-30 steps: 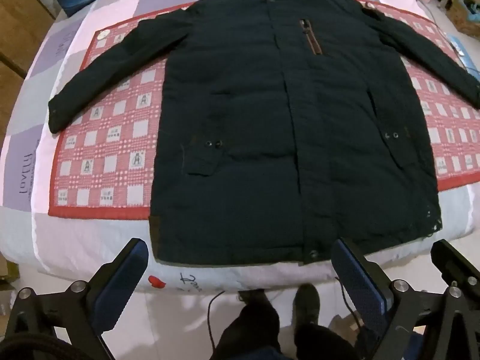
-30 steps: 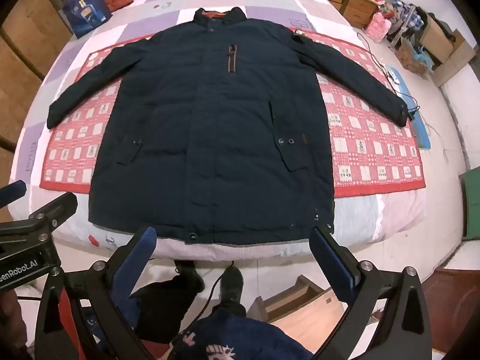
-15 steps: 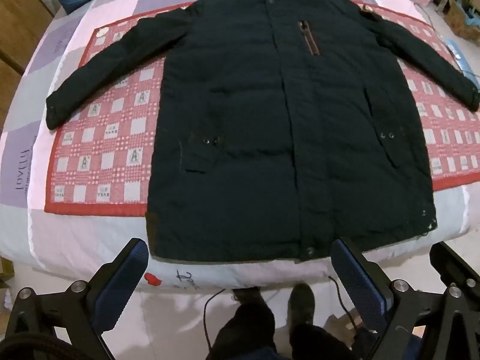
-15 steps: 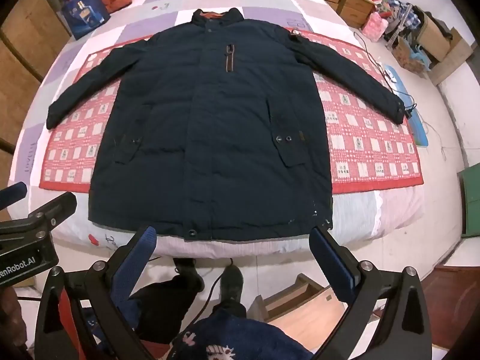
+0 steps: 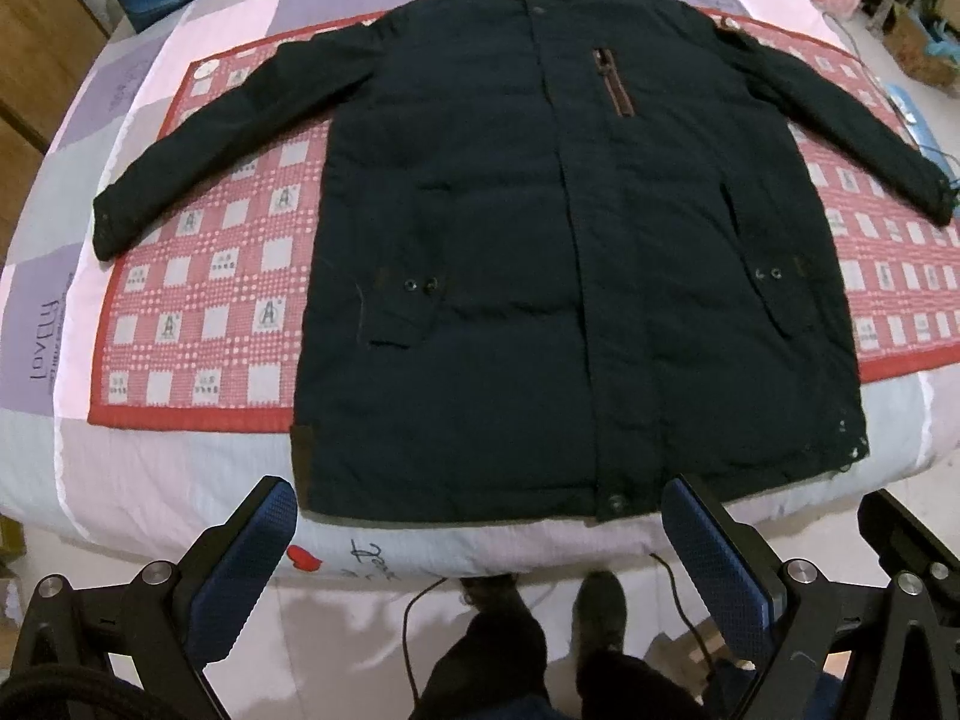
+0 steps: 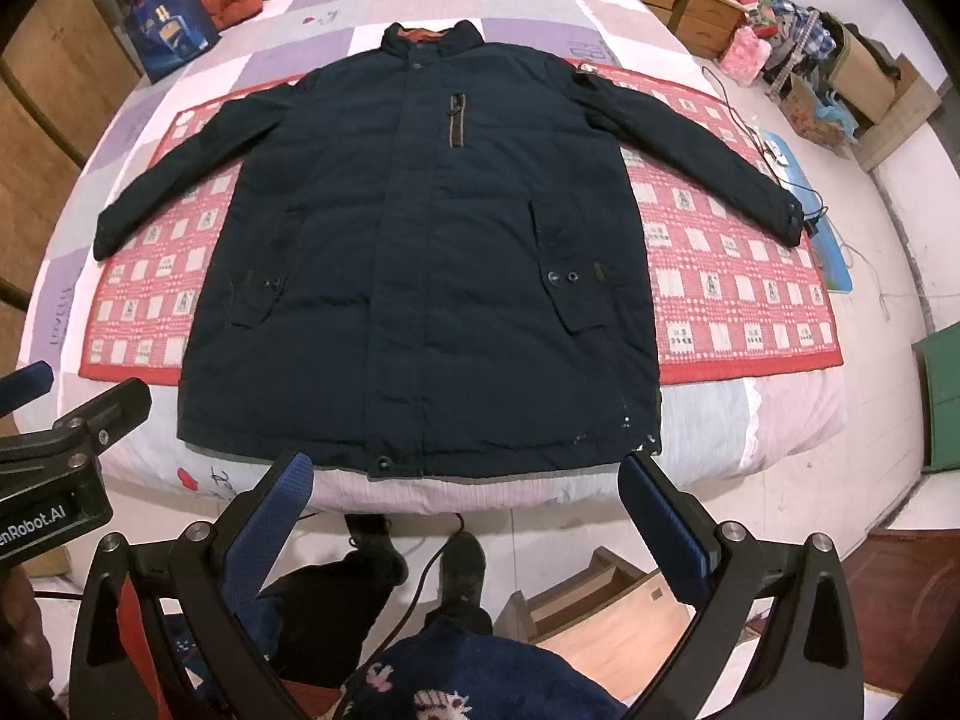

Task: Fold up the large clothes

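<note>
One coat [image 5: 558,276] lies flat, front up, on the bed [image 5: 72,468]; long axis runs away from the grippers, collar at the far edge, hem at the near edge, two sleeves spread toward the side edges. Left gripper [image 5: 480,546] and right gripper [image 6: 465,516] both hover just short of the hem, jaws apart and empty, about equally near. Under it one red checked mat [image 5: 198,300]; one blue bag [image 6: 168,30] at the far left corner.

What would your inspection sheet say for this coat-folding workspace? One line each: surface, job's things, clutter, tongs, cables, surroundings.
Surface: bed with checked quilt; red patterned mat on top.
Job's things: dark coat flat, front up, both sleeves spread, not yet folded.
Clutter: blue bag at the far corner of the bed.
Tongs: left tongs and right tongs both open, empty, held before the hem.
Cables: black cable beside the sleeve's cuff; another cord on the floor.
Surroundings: boxes and piled items by the wall.
</note>
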{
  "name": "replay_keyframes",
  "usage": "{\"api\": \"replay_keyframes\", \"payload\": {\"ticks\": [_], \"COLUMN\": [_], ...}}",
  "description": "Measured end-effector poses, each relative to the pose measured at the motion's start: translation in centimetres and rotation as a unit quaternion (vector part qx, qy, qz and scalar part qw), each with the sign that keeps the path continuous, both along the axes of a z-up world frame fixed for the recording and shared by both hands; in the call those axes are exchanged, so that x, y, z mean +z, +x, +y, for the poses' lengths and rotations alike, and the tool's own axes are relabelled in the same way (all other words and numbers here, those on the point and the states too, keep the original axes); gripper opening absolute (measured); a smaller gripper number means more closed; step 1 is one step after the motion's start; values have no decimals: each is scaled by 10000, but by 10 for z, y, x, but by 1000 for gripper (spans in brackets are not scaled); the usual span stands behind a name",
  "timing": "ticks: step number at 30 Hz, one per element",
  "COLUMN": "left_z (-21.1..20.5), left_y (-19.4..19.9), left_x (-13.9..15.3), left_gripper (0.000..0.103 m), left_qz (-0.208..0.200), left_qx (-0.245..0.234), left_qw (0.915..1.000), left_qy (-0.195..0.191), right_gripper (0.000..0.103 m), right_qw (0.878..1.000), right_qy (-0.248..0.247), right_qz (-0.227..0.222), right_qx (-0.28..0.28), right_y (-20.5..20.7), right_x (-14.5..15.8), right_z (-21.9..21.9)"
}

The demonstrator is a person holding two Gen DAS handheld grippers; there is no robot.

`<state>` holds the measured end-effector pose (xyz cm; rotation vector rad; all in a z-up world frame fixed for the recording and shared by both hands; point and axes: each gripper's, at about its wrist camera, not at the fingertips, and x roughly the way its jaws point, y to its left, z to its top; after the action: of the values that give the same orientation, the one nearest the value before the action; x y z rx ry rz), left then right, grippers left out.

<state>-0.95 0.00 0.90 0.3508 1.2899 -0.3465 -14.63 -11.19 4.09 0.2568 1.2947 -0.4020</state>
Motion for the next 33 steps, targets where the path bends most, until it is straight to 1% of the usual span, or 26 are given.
{"api": "replay_keyframes", "payload": {"ticks": [23,33], "left_z": [3,6], "left_y": [-8,-9], "left_x": [10,8], "left_gripper": [101,101], "left_qz": [-105,-105], "left_qx": [-18,-17], "left_qw": [9999,9999], "left_qy": [-92,-99], "right_gripper": [103,103], "right_qw": [10000,10000], "right_qy": [-17,-31], "right_qz": [-39,-40], "right_qx": [14,11], "right_y": [-5,-6], "right_x": [1,1], "right_z": [4,5]}}
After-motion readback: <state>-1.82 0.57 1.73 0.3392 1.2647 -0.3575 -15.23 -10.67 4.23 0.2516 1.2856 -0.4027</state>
